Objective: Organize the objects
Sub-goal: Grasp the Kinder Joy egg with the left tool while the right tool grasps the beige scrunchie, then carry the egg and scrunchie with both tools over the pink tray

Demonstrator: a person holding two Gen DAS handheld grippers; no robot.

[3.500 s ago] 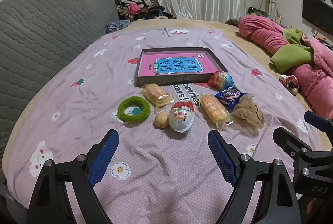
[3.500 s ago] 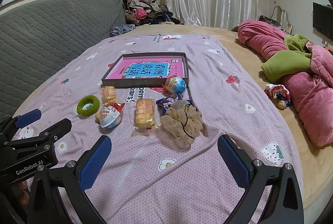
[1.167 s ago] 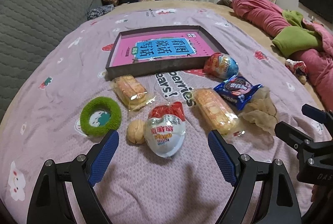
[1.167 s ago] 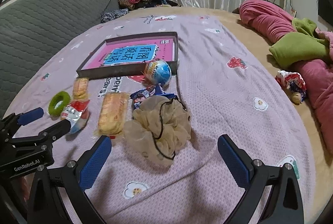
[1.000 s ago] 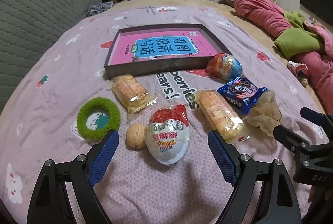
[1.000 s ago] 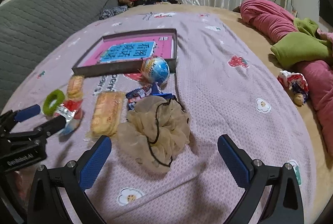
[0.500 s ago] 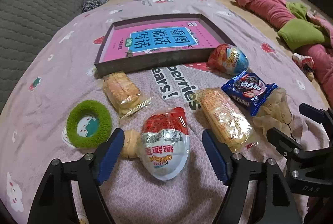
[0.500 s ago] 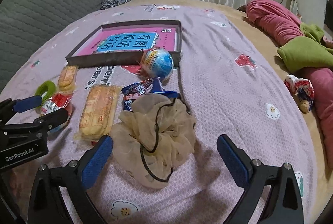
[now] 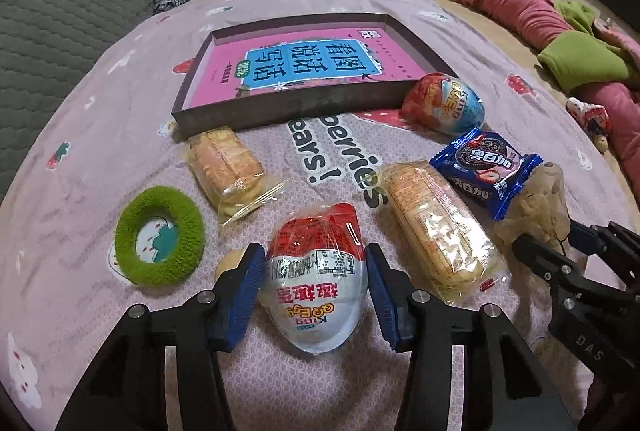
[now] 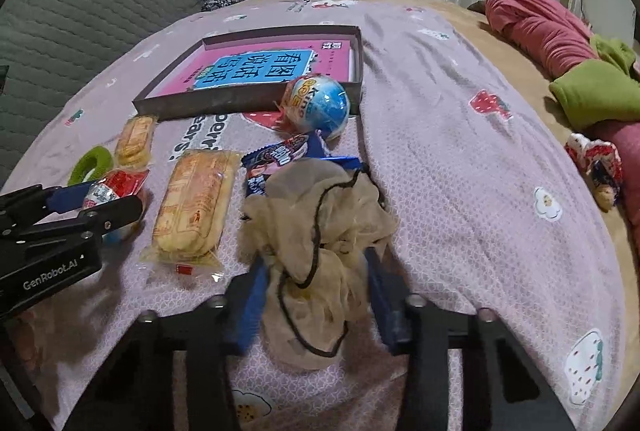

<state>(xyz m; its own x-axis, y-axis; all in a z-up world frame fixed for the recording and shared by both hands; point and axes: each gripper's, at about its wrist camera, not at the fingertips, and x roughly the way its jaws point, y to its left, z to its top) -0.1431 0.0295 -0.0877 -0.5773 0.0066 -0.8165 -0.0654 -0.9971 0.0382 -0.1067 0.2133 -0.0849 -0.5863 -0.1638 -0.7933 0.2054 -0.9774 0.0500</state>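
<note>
My left gripper (image 9: 314, 289) is shut on a red-and-white surprise egg (image 9: 316, 279) that lies on the purple bedspread. My right gripper (image 10: 316, 305) is shut on a beige mesh scrunchie (image 10: 316, 227). A shallow dark box (image 9: 304, 103) with a pink book inside lies further back. Between it and me lie two wrapped cakes (image 9: 438, 227) (image 9: 226, 167), a blue cookie packet (image 9: 486, 169), a second blue-and-red egg (image 9: 444, 103), a green ring (image 9: 160, 235) and a small round biscuit (image 9: 228, 259).
A grey quilted headboard (image 9: 60, 23) runs along the left. Pink and green bedding (image 10: 580, 63) is bunched at the right, with a small toy (image 10: 600, 167) beside it. Clothes are piled at the back by the curtain.
Both grippers moved forward and down over the items, then closed: the left on the red-and-white egg, the right on the scrunchie.
</note>
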